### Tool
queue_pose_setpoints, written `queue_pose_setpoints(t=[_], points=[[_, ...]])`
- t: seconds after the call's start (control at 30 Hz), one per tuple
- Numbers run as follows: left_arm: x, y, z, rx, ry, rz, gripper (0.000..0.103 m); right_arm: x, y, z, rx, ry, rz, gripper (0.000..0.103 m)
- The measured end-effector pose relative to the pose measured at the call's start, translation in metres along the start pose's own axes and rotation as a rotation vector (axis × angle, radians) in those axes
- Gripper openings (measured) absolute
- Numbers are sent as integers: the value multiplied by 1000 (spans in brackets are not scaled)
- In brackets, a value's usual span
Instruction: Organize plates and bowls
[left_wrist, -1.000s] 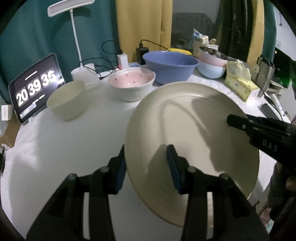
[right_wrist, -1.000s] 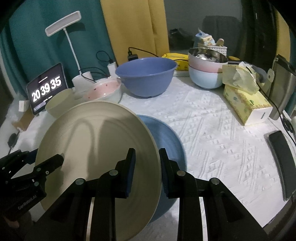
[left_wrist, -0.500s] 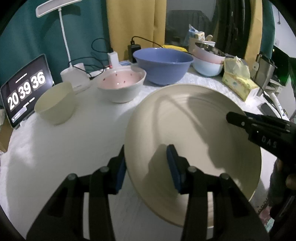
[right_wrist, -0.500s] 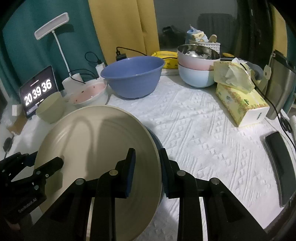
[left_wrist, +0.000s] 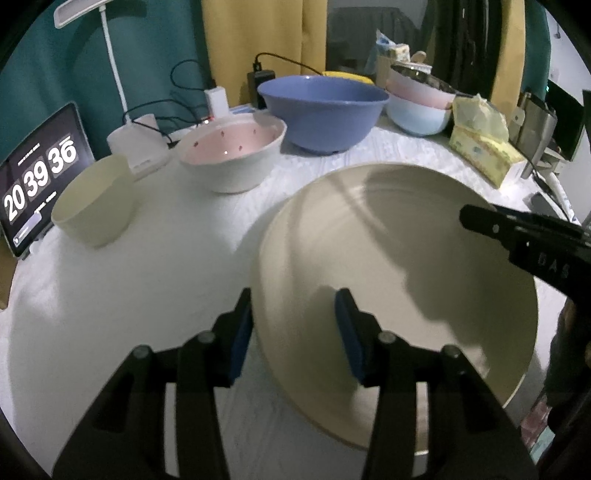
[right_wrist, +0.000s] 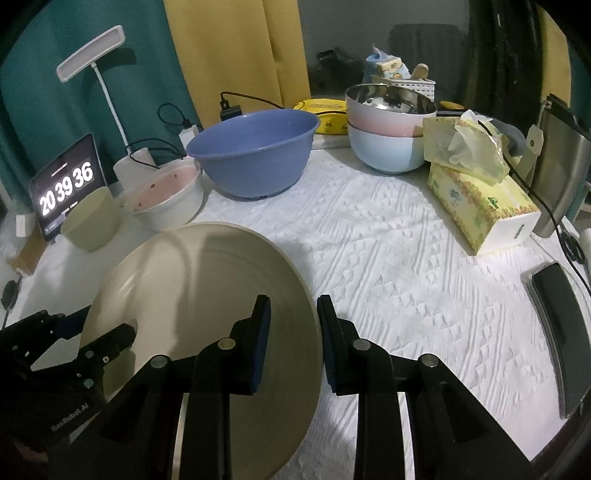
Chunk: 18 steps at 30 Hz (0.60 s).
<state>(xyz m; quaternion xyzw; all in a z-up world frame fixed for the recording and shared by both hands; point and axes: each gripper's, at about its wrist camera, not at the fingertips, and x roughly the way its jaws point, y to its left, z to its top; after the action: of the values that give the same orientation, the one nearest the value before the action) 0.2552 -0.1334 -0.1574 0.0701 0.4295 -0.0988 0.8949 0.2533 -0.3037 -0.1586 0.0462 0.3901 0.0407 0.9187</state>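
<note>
A large cream plate (left_wrist: 399, 266) (right_wrist: 207, 295) is held level above the white tablecloth by both grippers. My left gripper (left_wrist: 293, 328) is shut on its left rim, one finger under and one over. My right gripper (right_wrist: 291, 339) is shut on its right rim. The blue plate seen earlier is hidden under the cream plate. Behind stand a small cream bowl (left_wrist: 94, 201) (right_wrist: 90, 218), a white bowl with a pink inside (left_wrist: 232, 155) (right_wrist: 168, 199), a big blue bowl (left_wrist: 323, 110) (right_wrist: 255, 151) and a stack of pink and pale blue bowls (left_wrist: 419, 107) (right_wrist: 388, 129).
A tablet clock (left_wrist: 37, 173) and a white desk lamp (right_wrist: 92, 55) stand at the back left with chargers and cables. A yellow tissue box (right_wrist: 480, 206), a steel container (right_wrist: 561, 173) and a black phone (right_wrist: 561, 328) lie on the right.
Both grippers have carried the cream plate to the right and over the blue plate, which is now covered. The clock went from 20:39:35 to 20:39:36.
</note>
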Motion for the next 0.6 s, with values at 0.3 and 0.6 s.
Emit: queue_pose_setpoints(t=[0.3, 0.6], points=[[3, 1, 2, 6, 13, -5, 47, 5, 1, 1, 2, 8, -21, 31], [-4, 3, 0, 1, 2, -14, 47, -1, 2, -1, 15, 2, -7, 40]])
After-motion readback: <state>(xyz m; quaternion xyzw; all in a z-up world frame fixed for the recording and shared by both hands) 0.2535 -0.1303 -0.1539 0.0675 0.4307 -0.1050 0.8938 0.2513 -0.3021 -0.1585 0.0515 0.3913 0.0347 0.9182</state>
